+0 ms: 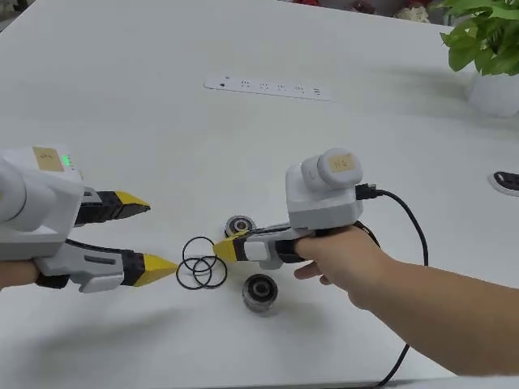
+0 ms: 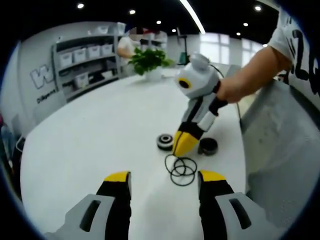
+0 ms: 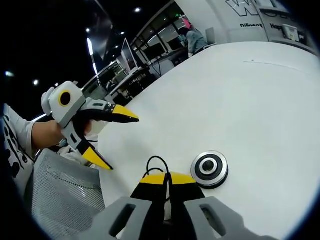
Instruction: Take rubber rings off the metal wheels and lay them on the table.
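Note:
Three thin black rubber rings (image 1: 201, 263) lie overlapping on the white table (image 1: 162, 121); they also lie ahead of my left gripper (image 2: 182, 170). Two metal wheels sit beside them, one further back (image 1: 240, 226) and one nearer (image 1: 259, 290) that looks dark around its rim. My right gripper (image 1: 220, 248) is low over the table with its jaws shut, and a rubber ring (image 3: 156, 162) loops out from its tips (image 3: 167, 176). One wheel (image 3: 210, 169) sits just to its right. My left gripper (image 1: 160, 237) hovers open to the left of the rings, with nothing in it.
A white power strip (image 1: 268, 87) lies far back on the table. A potted plant (image 1: 486, 49) stands at the back right, and a dark object (image 1: 507, 180) at the right edge. The right gripper's black cable (image 1: 409, 235) trails towards the front edge.

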A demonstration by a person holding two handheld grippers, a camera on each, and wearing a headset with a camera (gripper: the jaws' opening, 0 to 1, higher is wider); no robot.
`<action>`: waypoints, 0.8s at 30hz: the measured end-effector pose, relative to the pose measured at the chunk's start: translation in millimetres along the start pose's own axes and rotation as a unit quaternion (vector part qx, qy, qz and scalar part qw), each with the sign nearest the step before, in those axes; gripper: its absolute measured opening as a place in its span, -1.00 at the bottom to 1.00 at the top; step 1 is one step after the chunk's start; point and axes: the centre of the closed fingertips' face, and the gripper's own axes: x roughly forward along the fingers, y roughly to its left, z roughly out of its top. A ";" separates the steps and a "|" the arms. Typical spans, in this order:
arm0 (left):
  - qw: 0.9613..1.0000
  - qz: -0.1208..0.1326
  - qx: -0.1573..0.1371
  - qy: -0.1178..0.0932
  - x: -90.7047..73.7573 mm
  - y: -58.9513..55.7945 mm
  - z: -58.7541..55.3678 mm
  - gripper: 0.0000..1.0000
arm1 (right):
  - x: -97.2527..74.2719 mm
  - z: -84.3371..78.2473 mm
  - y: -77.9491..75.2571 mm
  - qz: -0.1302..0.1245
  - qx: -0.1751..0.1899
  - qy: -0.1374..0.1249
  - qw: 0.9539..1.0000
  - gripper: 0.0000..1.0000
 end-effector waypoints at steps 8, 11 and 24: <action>1.000 -0.002 -0.001 0.004 1.8 -1.7 -1.3 0.09 | 0.9 -0.7 0.2 -0.001 -0.003 0.003 1.000 -1.00; 1.000 -0.002 -0.002 0.005 1.5 -1.8 -1.8 0.09 | 0.5 -1.0 -0.9 -0.003 -0.003 0.003 1.000 -1.00; 1.000 -0.002 -0.002 0.007 0.8 -3.0 -1.7 0.09 | 0.1 -0.8 -1.0 -0.004 -0.006 0.001 1.000 -1.00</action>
